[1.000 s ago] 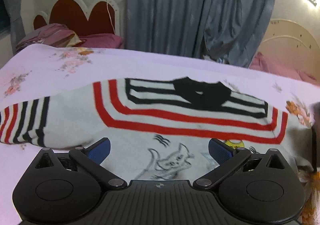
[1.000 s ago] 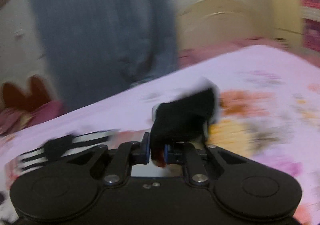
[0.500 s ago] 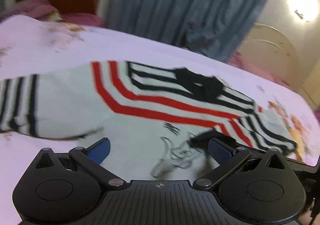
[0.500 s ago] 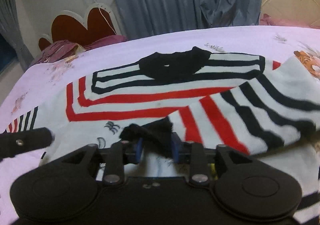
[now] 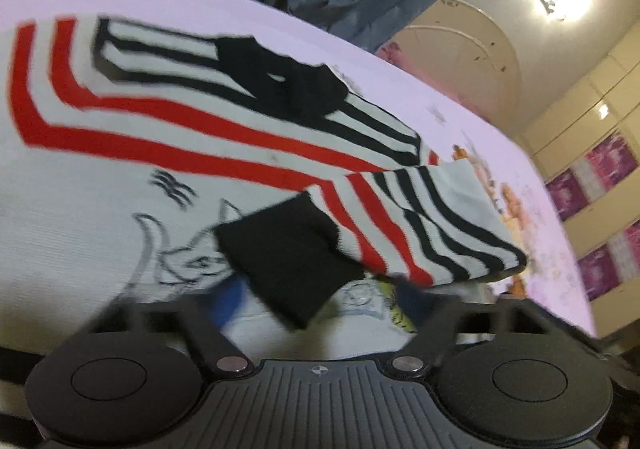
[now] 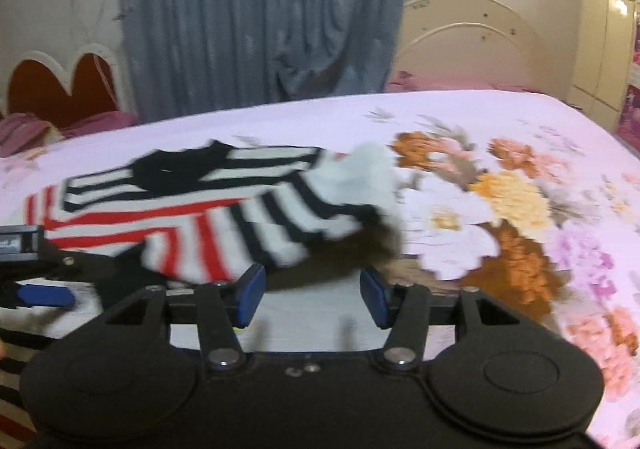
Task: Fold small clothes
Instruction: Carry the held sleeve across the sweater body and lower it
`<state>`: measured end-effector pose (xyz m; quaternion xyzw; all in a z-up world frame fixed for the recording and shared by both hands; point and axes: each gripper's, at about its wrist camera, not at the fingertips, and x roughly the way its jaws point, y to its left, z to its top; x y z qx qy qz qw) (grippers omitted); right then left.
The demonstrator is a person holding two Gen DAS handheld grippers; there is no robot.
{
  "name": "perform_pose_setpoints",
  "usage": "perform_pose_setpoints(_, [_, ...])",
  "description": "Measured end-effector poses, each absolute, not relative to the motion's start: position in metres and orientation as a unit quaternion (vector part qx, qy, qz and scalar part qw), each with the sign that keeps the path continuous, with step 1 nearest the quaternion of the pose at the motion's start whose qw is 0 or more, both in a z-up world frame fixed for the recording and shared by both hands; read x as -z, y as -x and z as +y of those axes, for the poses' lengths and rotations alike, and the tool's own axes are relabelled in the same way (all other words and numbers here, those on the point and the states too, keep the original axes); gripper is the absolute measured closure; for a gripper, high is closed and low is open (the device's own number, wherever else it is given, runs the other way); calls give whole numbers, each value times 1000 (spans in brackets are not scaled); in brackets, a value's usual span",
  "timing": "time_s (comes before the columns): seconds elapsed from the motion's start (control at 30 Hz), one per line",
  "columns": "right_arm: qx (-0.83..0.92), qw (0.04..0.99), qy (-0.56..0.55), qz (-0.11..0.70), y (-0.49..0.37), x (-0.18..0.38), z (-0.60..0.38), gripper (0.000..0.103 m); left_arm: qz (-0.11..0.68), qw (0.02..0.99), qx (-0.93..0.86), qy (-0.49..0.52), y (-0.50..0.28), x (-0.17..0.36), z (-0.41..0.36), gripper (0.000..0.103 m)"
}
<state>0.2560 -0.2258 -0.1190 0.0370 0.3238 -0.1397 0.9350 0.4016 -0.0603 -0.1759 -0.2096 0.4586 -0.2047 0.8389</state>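
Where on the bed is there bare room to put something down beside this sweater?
Free: the floral bedsheet right of the folded sleeve, and the strip between the collar and the curtain. Crowded: the sweater near both grippers.

Both cameras sit low and close over the striped sweater (image 5: 168, 137), each angled down across the bed toward the blue curtain (image 6: 256, 21) behind it. The left wrist view is nearest, tilted, with the sweater's black cuff (image 5: 288, 253) just ahead of its fingers; the right wrist view looks from the sweater's sleeve side, floral bedsheet (image 6: 500, 201) beside it. They share the sweater's black collar (image 6: 172, 169), the folded striped sleeve (image 6: 260, 233), the curtain and the cream headboard (image 6: 472, 37).
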Motion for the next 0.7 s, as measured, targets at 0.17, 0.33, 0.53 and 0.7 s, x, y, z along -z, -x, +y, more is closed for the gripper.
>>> perform_pose_setpoints(0.17, [156, 927, -55, 337, -276, 140, -257, 52, 443, 852, 200, 196, -404, 182, -69, 72])
perform_pose_setpoints(0.33, [140, 924, -70, 349, -289, 150, -272, 53, 414, 865, 206, 194, -399, 171, -65, 94])
perform_pose_setpoints(0.53, [128, 923, -75, 355, -302, 154, -274, 64, 349, 896, 172, 213, -399, 130, -30, 101])
perform_pose_setpoints(0.7, [113, 926, -79, 352, -307, 151, -267, 66, 338, 911, 127, 200, -399, 126, 9, 101])
